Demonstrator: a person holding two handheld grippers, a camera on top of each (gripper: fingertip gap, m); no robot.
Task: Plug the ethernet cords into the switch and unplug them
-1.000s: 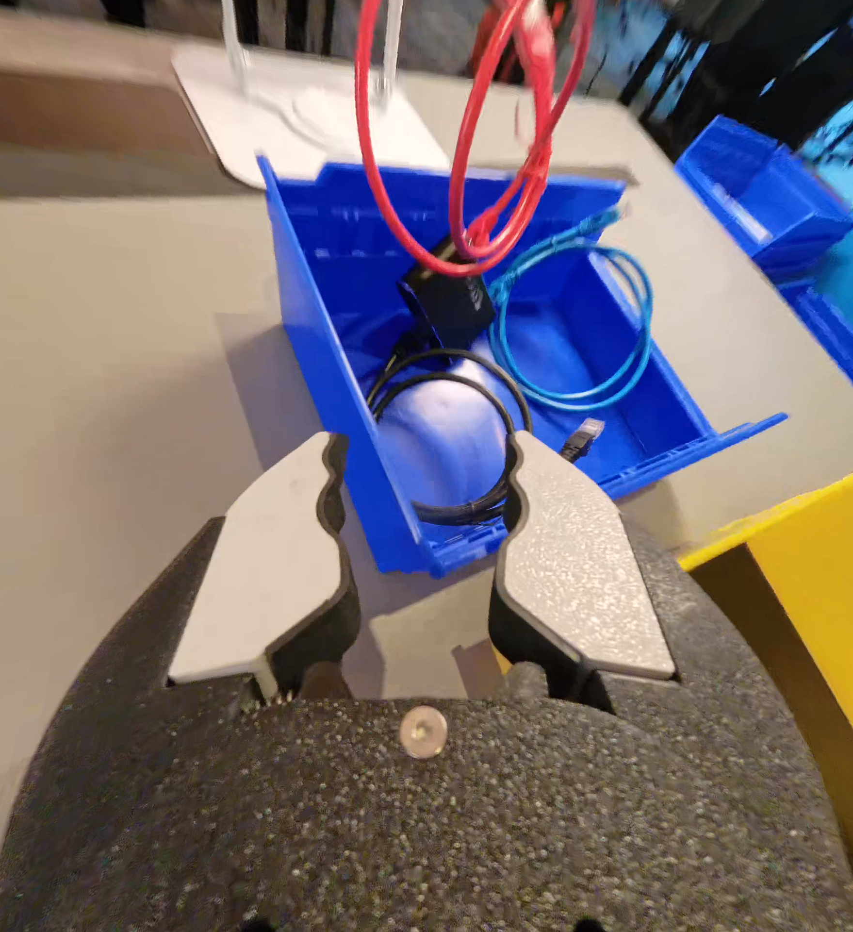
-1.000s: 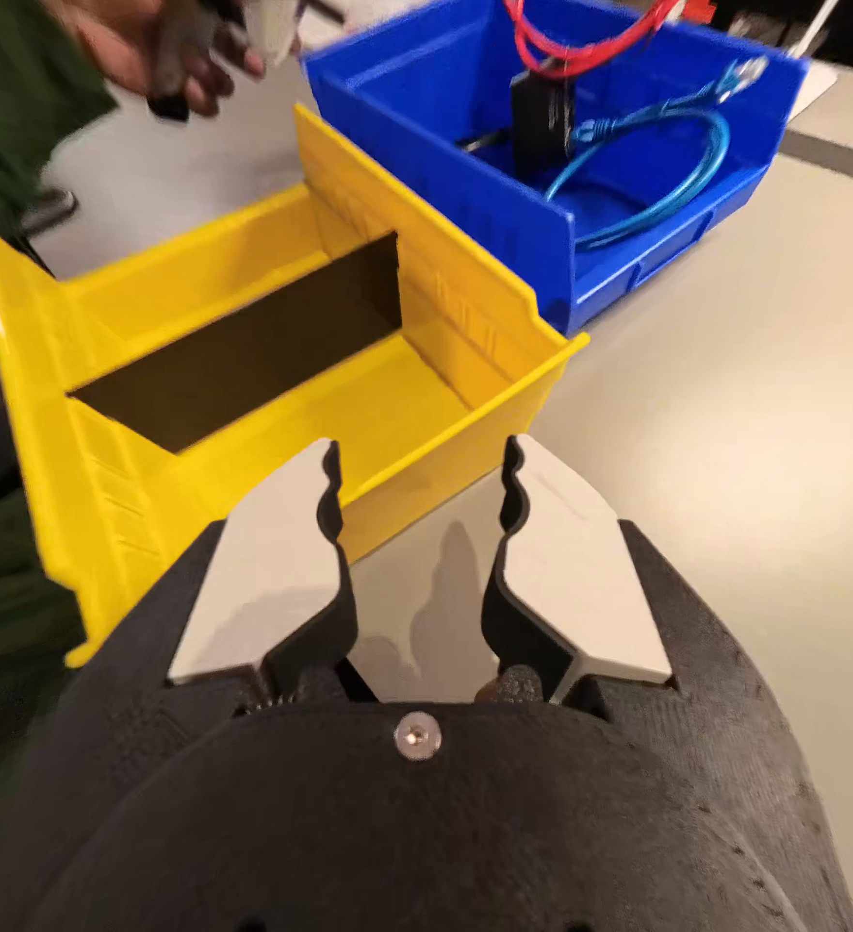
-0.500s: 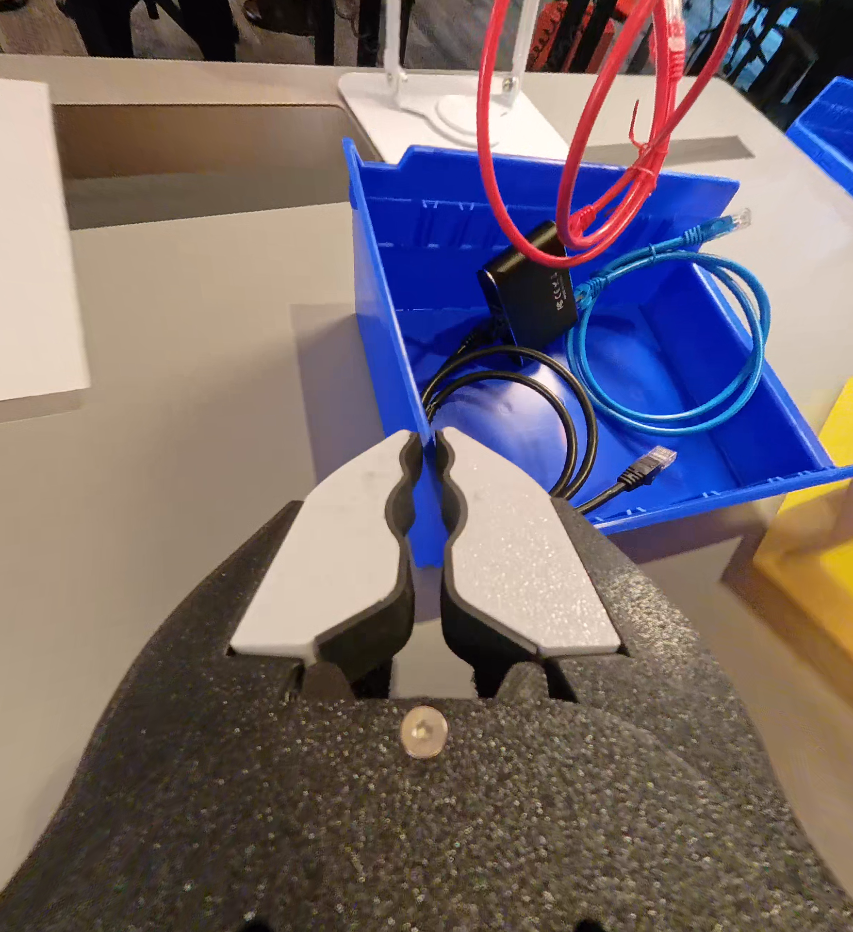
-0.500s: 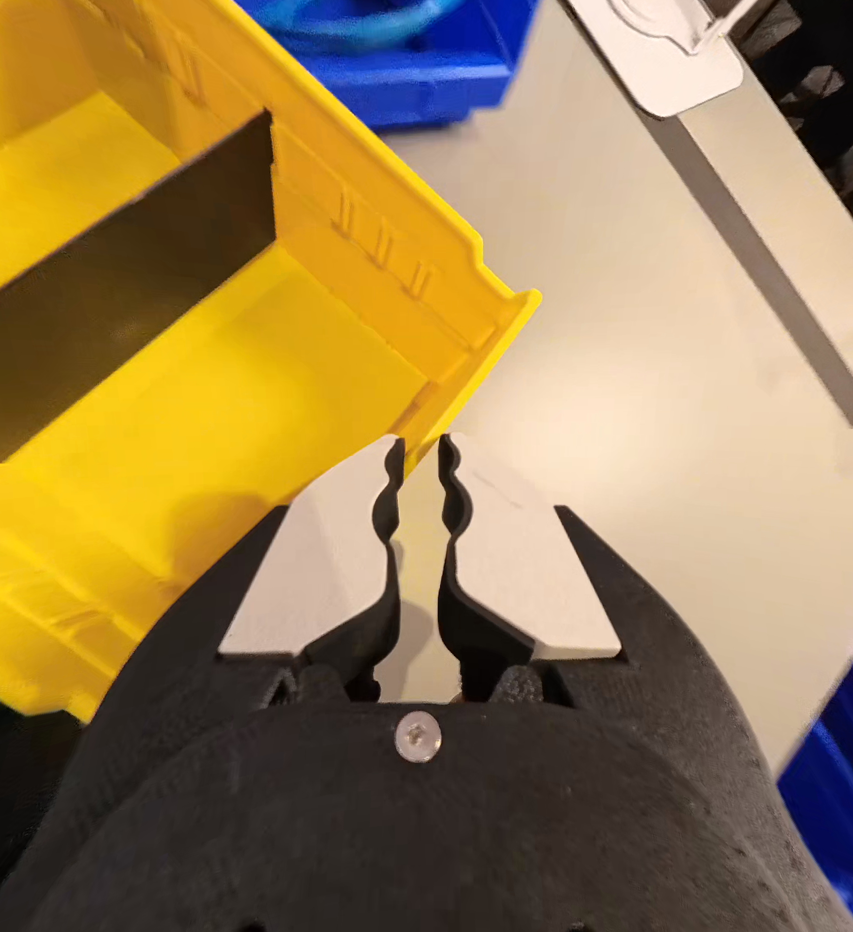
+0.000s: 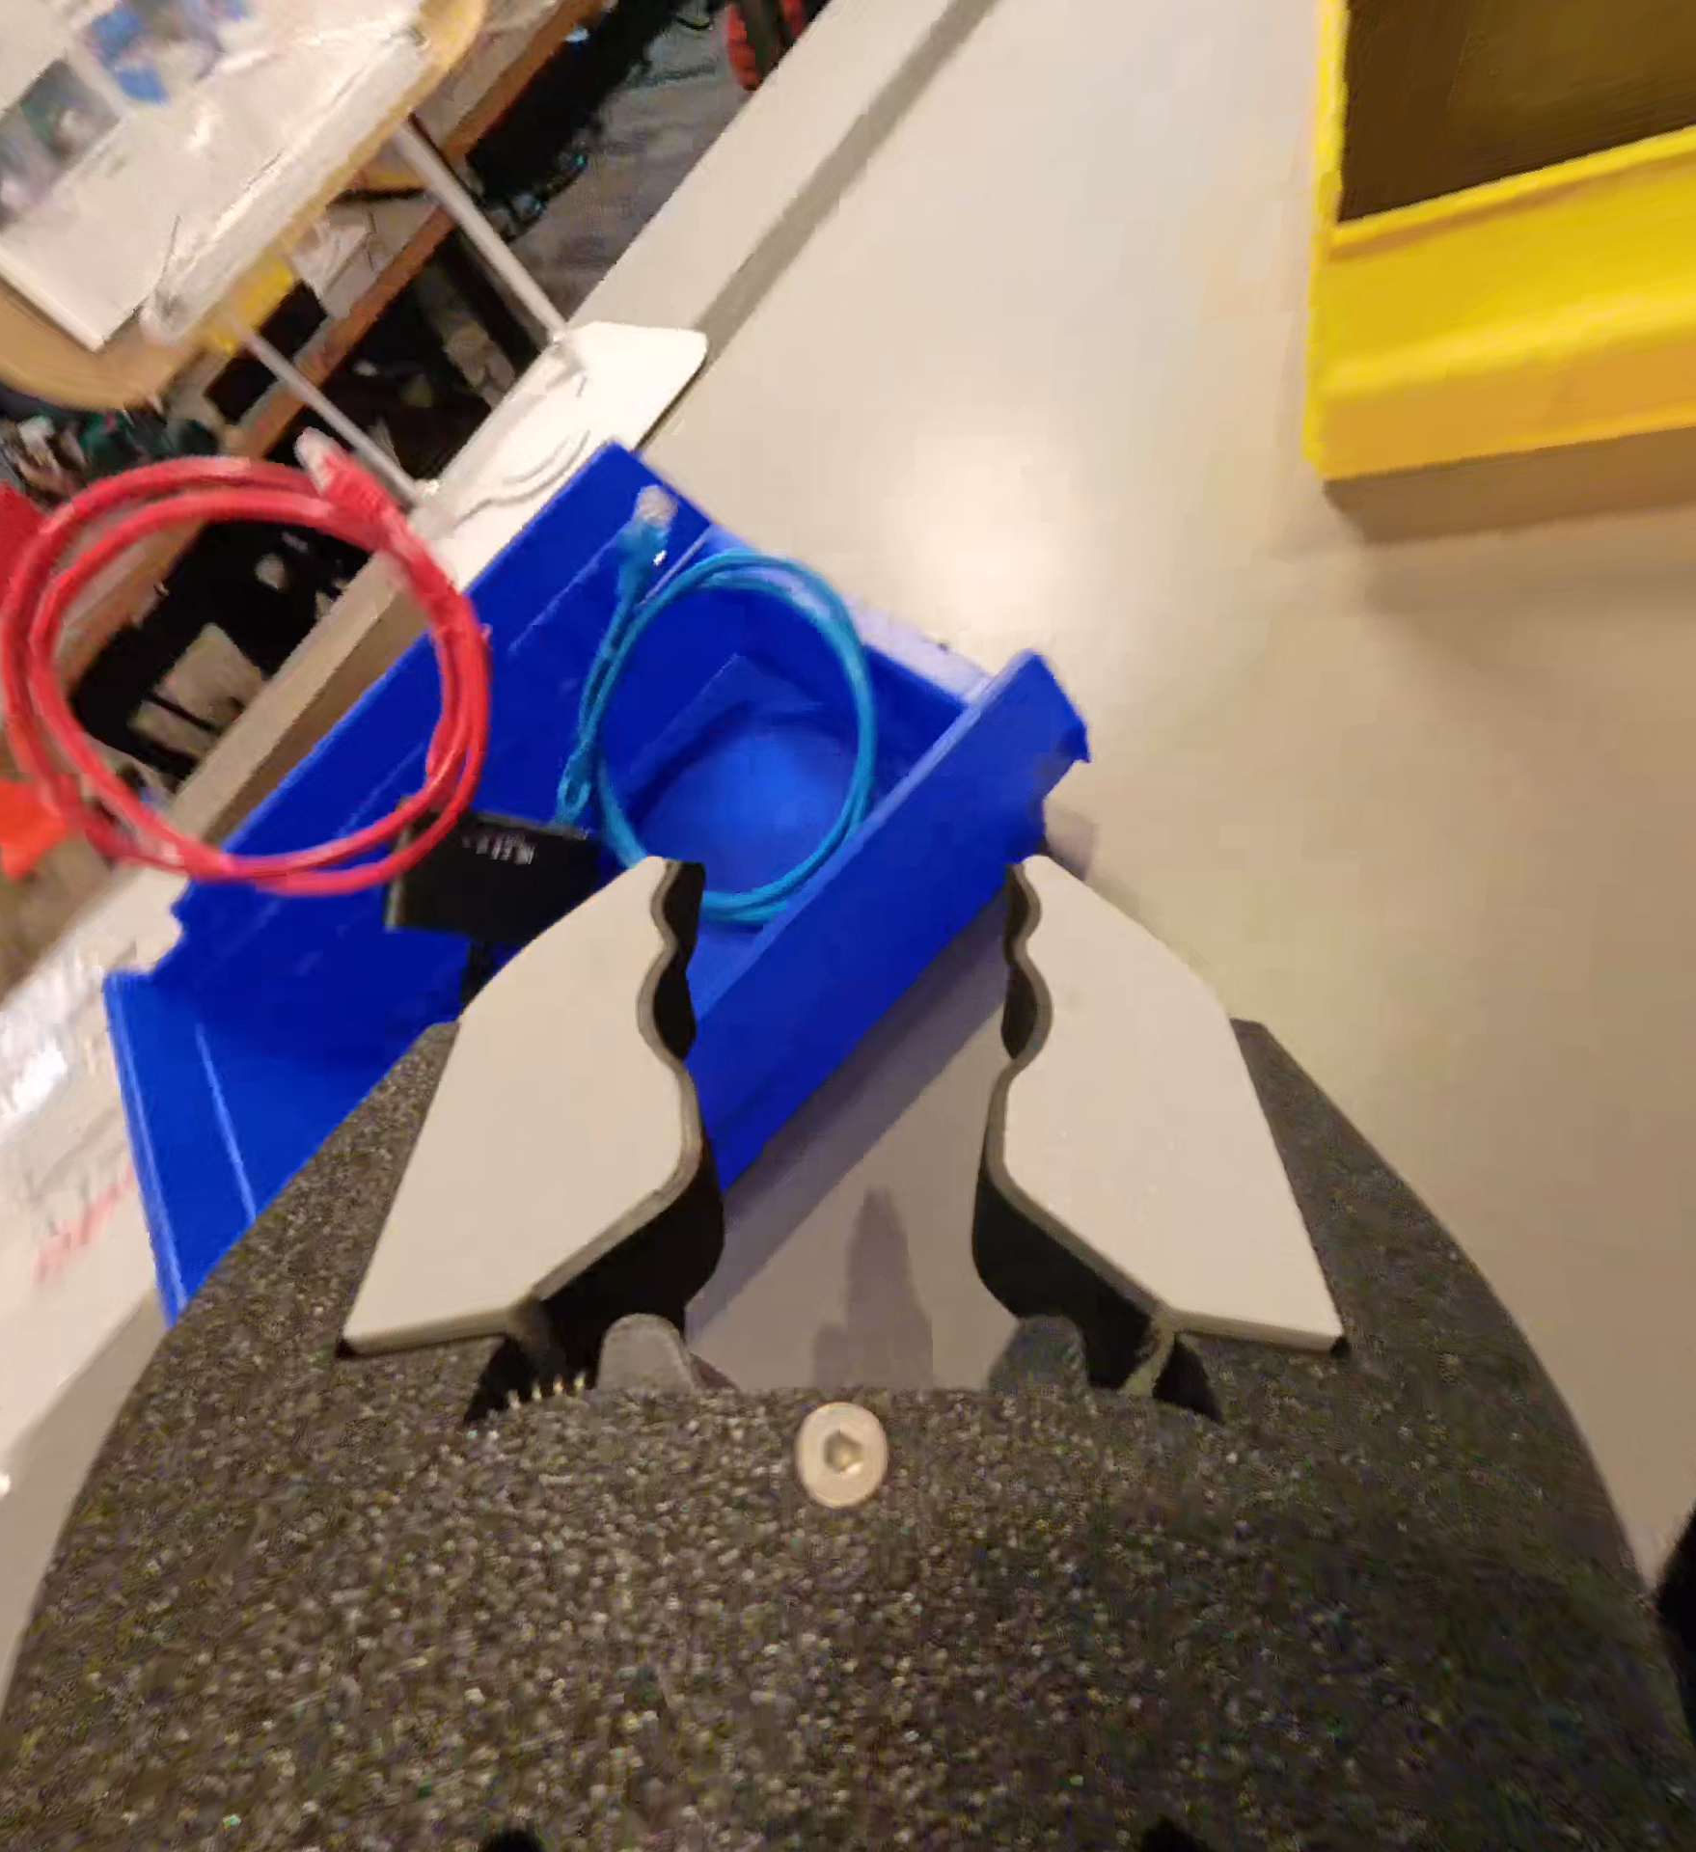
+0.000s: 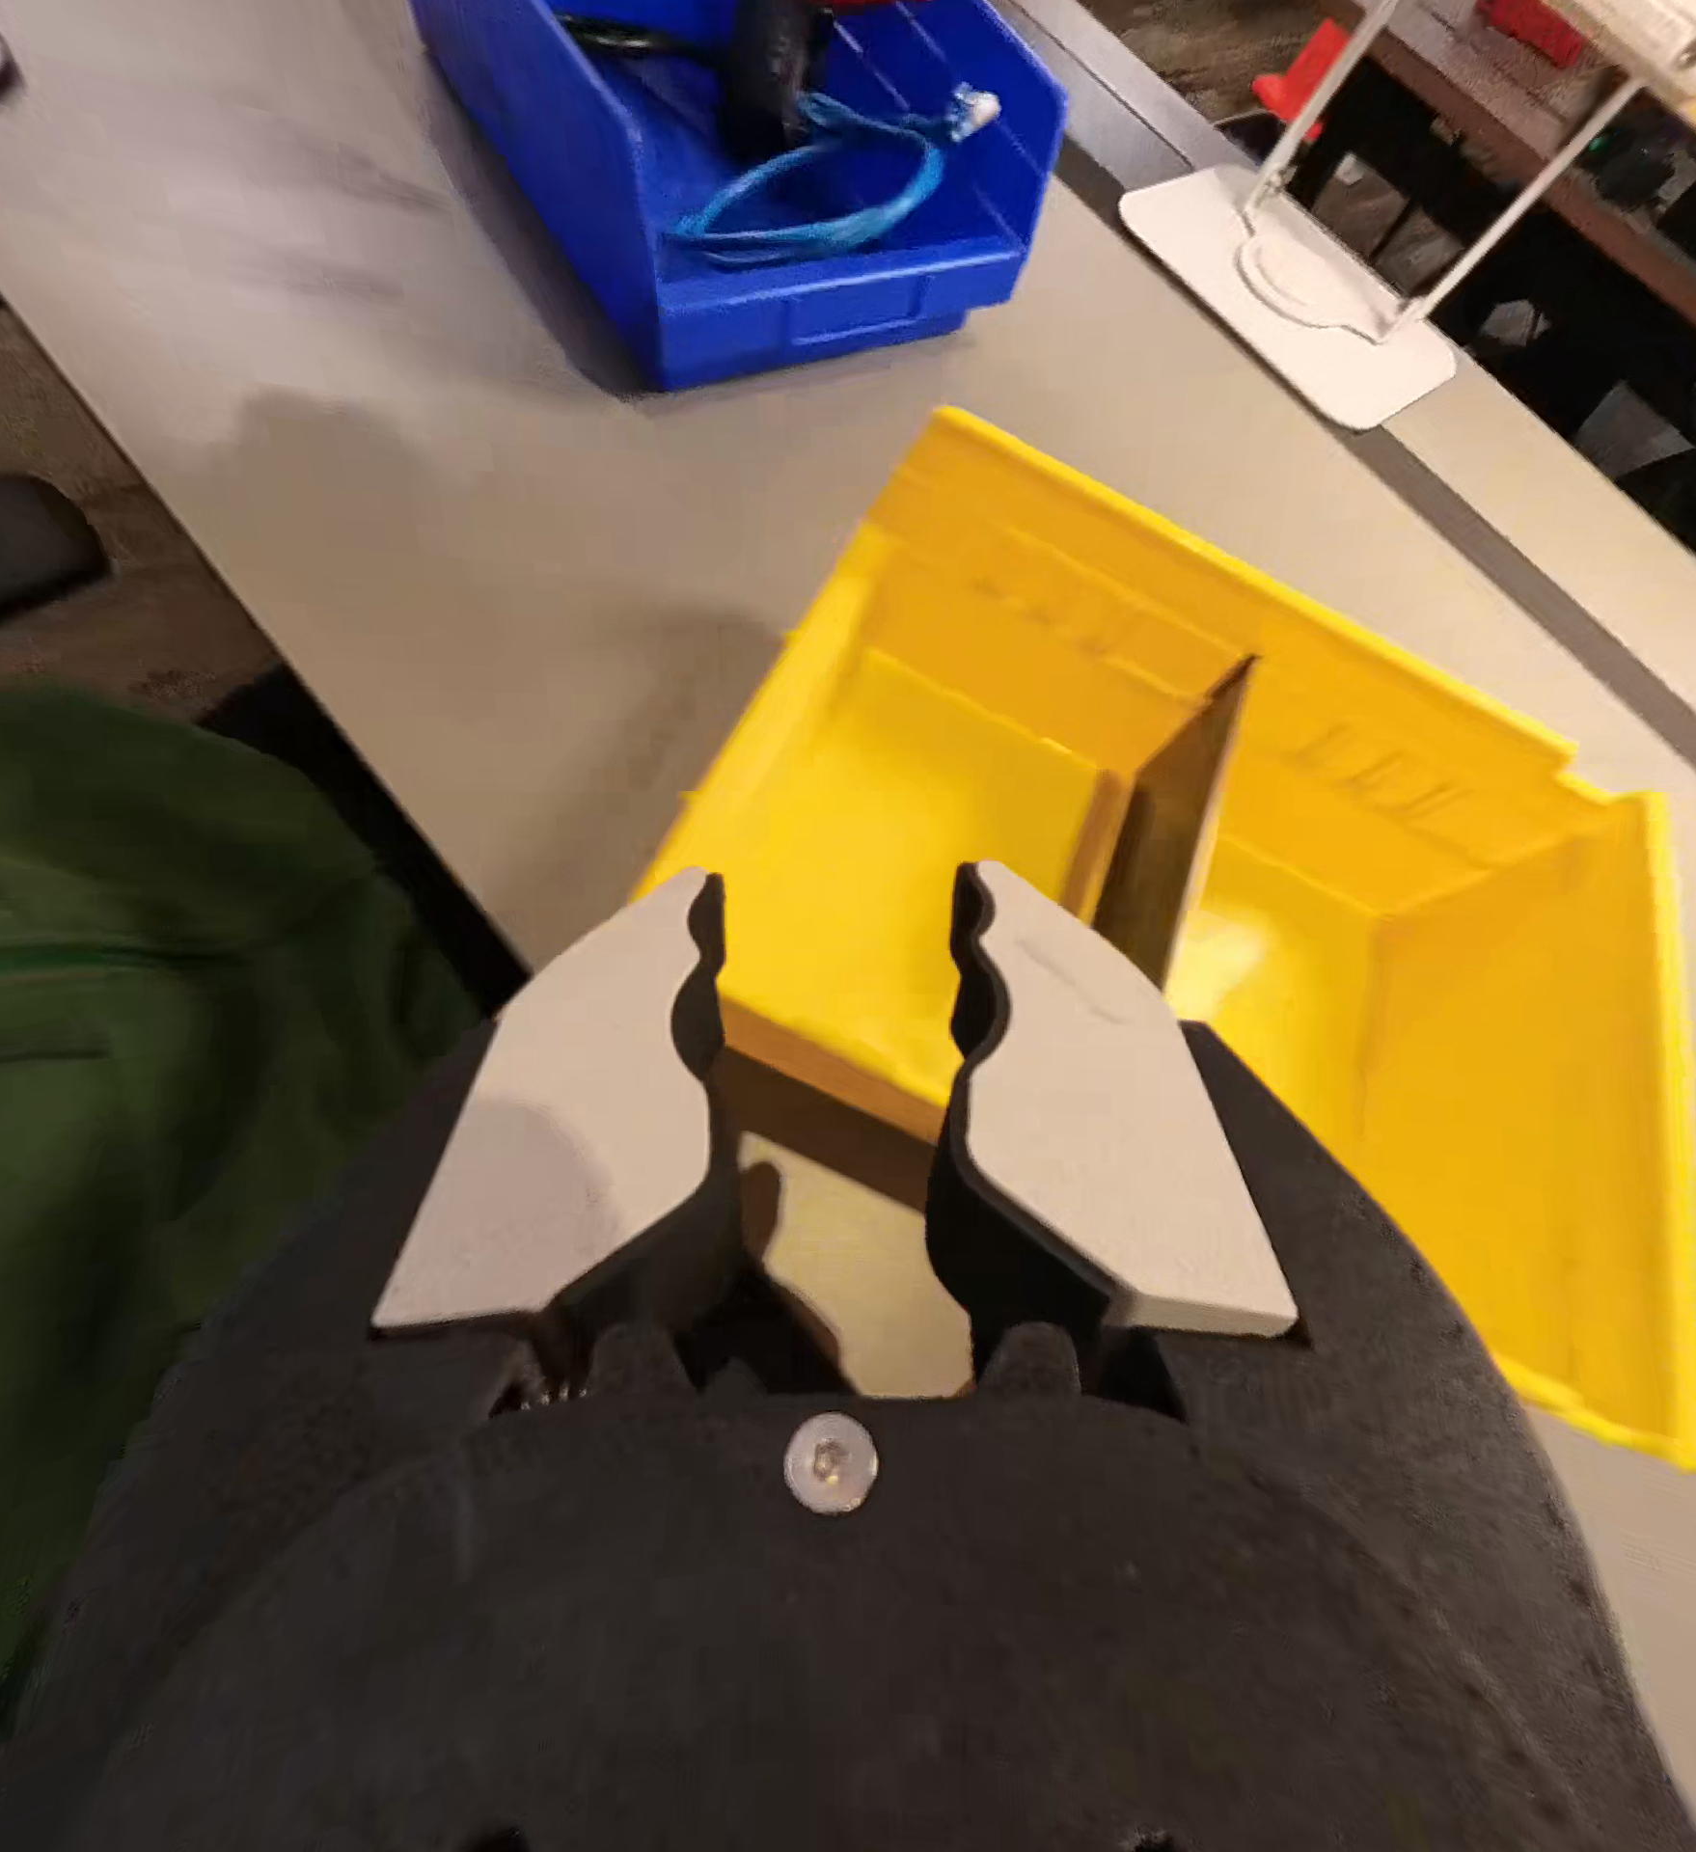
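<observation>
A blue bin [image 5: 323,1002] on the grey table holds a coiled blue ethernet cord [image 5: 862,702], a black switch [image 5: 493,882] and a coiled red ethernet cord [image 5: 273,877] that sticks up out of it. My left gripper [image 5: 849,892] is open and empty, above the bin's near wall. My right gripper [image 6: 839,892] is open and empty, above the near edge of a yellow bin [image 6: 1425,1102]. In the right wrist view the blue bin [image 6: 824,311] lies farther off, with the blue cord [image 6: 804,225] and the switch [image 6: 764,70] inside.
The yellow bin has a dark divider [image 6: 1175,802] and also shows in the left wrist view [image 5: 1526,331]. A white stand base [image 6: 1285,291] sits at the table's far edge. A green sleeve [image 6: 122,1002] is at the left. A printed sheet [image 5: 22,1152] lies left of the blue bin. About 35 centimetres separates my left fingertips from my right.
Both grippers were nearly shut half a second ago and are open now. Both views have swung: the left one has tilted, and the right one now looks down into the yellow bin.
</observation>
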